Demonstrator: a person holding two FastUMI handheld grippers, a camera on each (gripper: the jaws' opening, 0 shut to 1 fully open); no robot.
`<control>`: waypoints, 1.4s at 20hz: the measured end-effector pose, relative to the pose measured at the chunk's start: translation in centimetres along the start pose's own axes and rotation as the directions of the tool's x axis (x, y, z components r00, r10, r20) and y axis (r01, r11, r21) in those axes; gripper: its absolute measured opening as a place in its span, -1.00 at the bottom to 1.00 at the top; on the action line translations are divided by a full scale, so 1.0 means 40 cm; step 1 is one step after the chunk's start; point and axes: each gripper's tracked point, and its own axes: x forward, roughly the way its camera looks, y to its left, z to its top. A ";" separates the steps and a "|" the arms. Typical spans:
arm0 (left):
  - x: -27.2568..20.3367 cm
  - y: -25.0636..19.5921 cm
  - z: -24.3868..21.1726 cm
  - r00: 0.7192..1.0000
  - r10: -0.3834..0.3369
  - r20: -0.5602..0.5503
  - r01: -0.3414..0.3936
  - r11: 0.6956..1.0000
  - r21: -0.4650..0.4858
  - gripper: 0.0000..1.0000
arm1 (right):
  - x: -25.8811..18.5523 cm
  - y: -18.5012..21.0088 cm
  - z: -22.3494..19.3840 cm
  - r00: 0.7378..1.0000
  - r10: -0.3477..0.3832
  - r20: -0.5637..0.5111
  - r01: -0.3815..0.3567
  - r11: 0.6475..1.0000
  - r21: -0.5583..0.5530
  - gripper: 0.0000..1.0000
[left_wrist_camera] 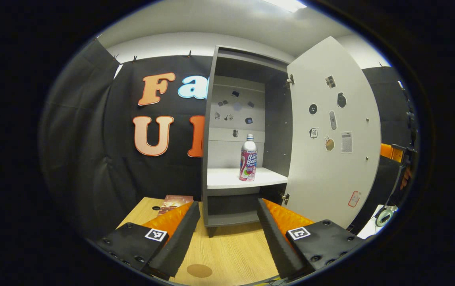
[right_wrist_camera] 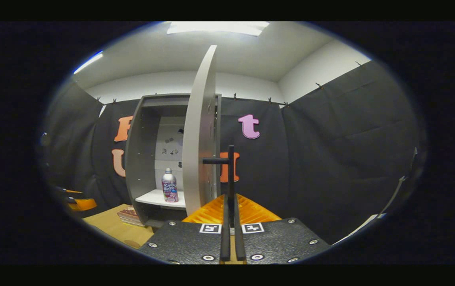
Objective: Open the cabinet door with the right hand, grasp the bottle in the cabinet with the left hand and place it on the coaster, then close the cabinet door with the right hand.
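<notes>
A light wooden table (left_wrist_camera: 227, 254) carries a tall grey cabinet (left_wrist_camera: 211, 119) standing on it at the back. On the tabletop in front lies a round brown coaster (left_wrist_camera: 199, 270), flat. Left of the cabinet's base lies a small stack of books (left_wrist_camera: 176, 201), with a small dark round hole (left_wrist_camera: 156, 207) in the tabletop beside it. Inside the cabinet, a white shelf (left_wrist_camera: 227, 180) holds an upright bottle (left_wrist_camera: 248, 159).

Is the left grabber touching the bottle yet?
Apart. The left gripper view shows the left gripper open, the bottle well beyond on the shelf.
</notes>
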 end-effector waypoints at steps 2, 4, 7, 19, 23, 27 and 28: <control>0.003 -0.004 -0.006 1.000 -0.013 -0.001 0.013 1.000 -0.003 0.89 | -0.018 -0.019 0.002 0.999 -0.036 -0.002 0.036 0.999 -0.033 -0.87; 0.007 -0.005 -0.015 1.000 -0.025 -0.006 0.025 1.000 -0.009 0.89 | -0.041 -0.025 0.004 0.998 -0.068 -0.008 0.067 0.996 -0.060 -0.85; 0.002 -0.013 -0.016 0.999 -0.043 -0.009 0.042 0.999 -0.012 0.89 | -0.069 -0.060 0.010 0.992 -0.126 -0.025 0.123 0.987 -0.103 -0.87; -0.032 -0.004 0.006 0.999 0.005 0.032 -0.005 1.000 0.001 0.89 | -0.132 0.192 0.023 0.998 0.065 -0.018 -0.066 0.990 -0.122 -0.75; -0.038 -0.002 0.003 0.999 0.030 0.036 -0.030 1.000 0.009 0.90 | -0.108 0.309 -0.040 0.982 0.179 -0.063 -0.183 0.981 -0.071 -0.58; -0.004 -0.009 0.012 0.999 0.017 0.051 -0.018 1.000 0.010 0.90 | -0.066 0.383 -0.080 0.968 0.235 -0.090 -0.239 0.970 -0.037 -0.06; 0.024 -0.004 0.016 0.999 0.009 0.053 -0.009 1.000 0.006 0.89 | -0.050 0.395 -0.084 0.967 0.239 -0.084 -0.243 0.969 -0.035 0.07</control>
